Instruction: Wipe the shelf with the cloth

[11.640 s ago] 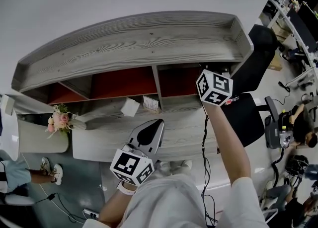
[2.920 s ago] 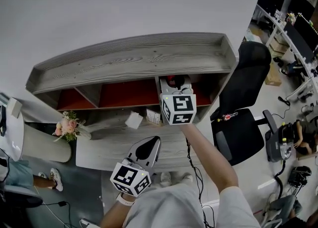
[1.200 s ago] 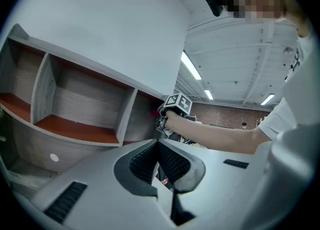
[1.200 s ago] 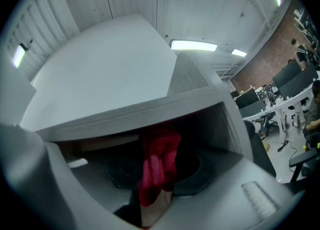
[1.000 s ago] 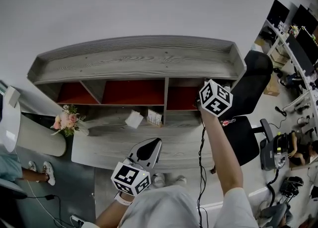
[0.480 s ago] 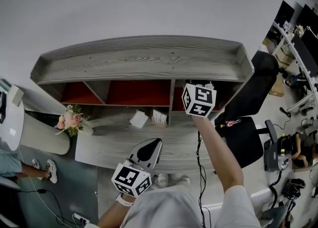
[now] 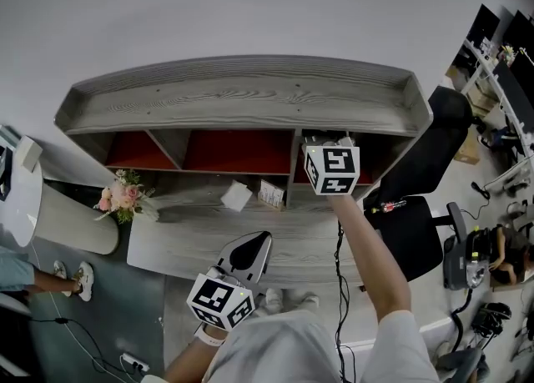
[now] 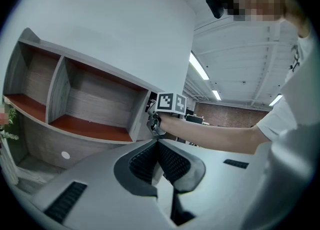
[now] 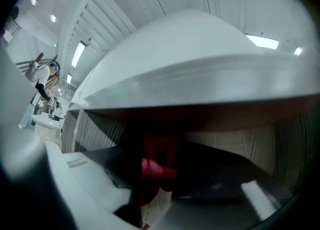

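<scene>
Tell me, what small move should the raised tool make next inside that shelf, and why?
Probably slide the right gripper sideways along the floor of the shelf's right-hand compartment. Its jaws are clamped on the red cloth inside that compartment, so a sideways stroke would wipe it.

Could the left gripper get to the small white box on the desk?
Probably yes. The left gripper hangs over the desk, with only bare wood between it and the white box. Its jaws are shut, so they must open first.

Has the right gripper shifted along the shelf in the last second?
Yes. The right gripper, shut on the red cloth, has slid left in the head view, closer to the upright divider.
</scene>
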Demonstrator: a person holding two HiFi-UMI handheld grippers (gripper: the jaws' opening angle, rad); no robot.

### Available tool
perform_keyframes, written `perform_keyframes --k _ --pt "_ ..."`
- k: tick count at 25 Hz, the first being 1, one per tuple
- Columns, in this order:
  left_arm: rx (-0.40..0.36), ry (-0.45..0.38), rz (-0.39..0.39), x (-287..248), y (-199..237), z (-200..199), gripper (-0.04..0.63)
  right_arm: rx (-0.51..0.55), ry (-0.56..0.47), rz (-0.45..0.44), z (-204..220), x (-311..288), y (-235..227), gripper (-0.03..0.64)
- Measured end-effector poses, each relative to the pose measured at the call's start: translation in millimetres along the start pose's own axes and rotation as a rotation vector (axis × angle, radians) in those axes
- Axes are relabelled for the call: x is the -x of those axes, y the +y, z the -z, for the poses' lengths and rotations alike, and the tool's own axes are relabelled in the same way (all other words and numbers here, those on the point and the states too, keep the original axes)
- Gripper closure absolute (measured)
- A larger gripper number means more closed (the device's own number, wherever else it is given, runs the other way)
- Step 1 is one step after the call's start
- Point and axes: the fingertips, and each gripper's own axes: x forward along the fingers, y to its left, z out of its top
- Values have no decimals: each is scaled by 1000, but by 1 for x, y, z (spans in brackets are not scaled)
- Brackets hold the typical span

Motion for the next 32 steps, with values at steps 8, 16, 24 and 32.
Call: perform_keyframes --k 8,16,24,32 --pt "-6 16 34 0 -10 7 589 -308 -94 269 9 44 -75 494" --pt "-12 37 74 -7 -20 11 589 -605 -206 393 3 77 -135 495" --pt "-16 43 96 -12 -23 12 589 -760 -254 449 1 90 -154 496" --pt "-14 39 102 -15 -21 10 589 -929 -313 510 10 102 -180 498"
